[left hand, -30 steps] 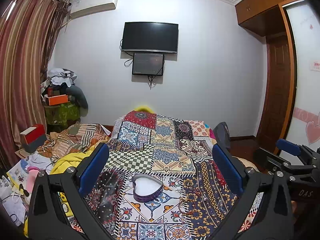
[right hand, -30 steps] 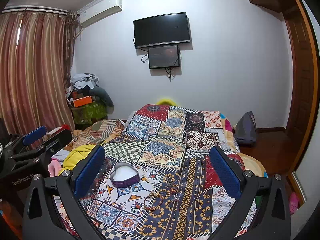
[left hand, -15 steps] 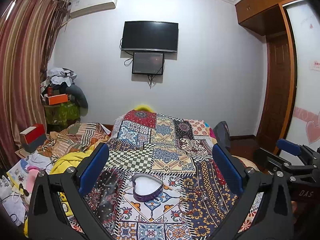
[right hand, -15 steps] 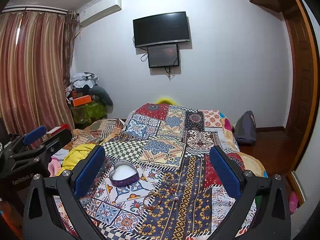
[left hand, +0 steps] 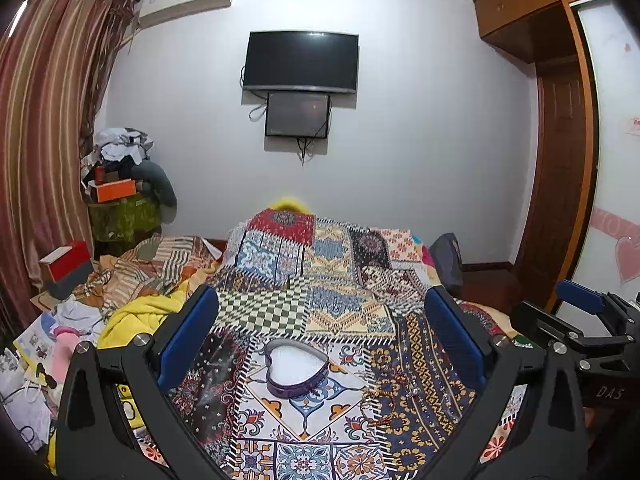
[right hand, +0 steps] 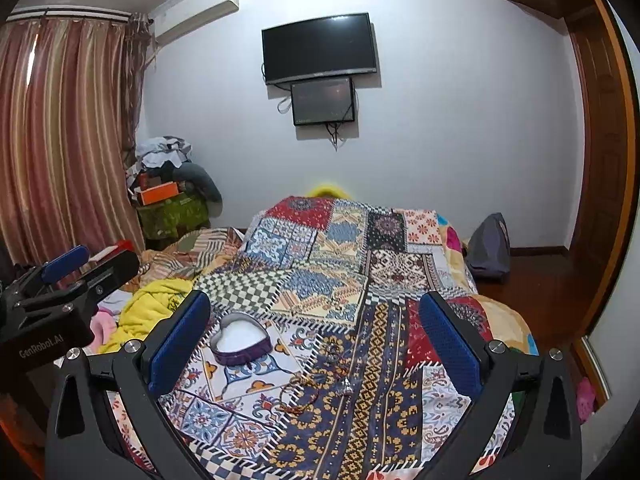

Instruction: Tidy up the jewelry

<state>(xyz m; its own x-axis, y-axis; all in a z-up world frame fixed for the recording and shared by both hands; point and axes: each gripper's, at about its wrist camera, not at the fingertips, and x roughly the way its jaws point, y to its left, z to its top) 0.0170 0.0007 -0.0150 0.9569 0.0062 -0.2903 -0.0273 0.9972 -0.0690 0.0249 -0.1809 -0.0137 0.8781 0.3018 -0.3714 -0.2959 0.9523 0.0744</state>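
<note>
Both hand-held grippers hang above the near end of the bed with nothing between their blue pads; the left gripper (left hand: 320,340) has its jaws spread wide, and the right gripper (right hand: 316,340) stands equally wide and empty; the heart-shaped purple tin with a white lining (left hand: 297,367) sits open on the patchwork bedspread (left hand: 320,280), almost straight ahead of the left gripper and framed between its fingers, while from the right gripper it lies ahead and to the left, close by the left blue pad (right hand: 180,344); the loose jewelry, a small tangle of thin reddish and gold bangles and chains (right hand: 316,384), lies on the dark blue and yellow striped panel just to the right of the tin, near it but not touching; this scatter runs roughly away from the cameras, along the stripe; it sits nearly centred ahead of the right gripper, and toward the right edge of the left gripper's span (left hand: 396,392), so I judge the right hand the better placed to pick a piece and the left to steady the tin; the pieces are too small to count or name singly; the bedspread is soft, busy in pattern and slightly rumpled, so thin chains may be hard to pinch cleanly; beyond are a yellow blanket (right hand: 156,304), striped curtains (right hand: 60,140), a wall-mounted black television (right hand: 320,46) and a wooden door (left hand: 560,184).
</note>
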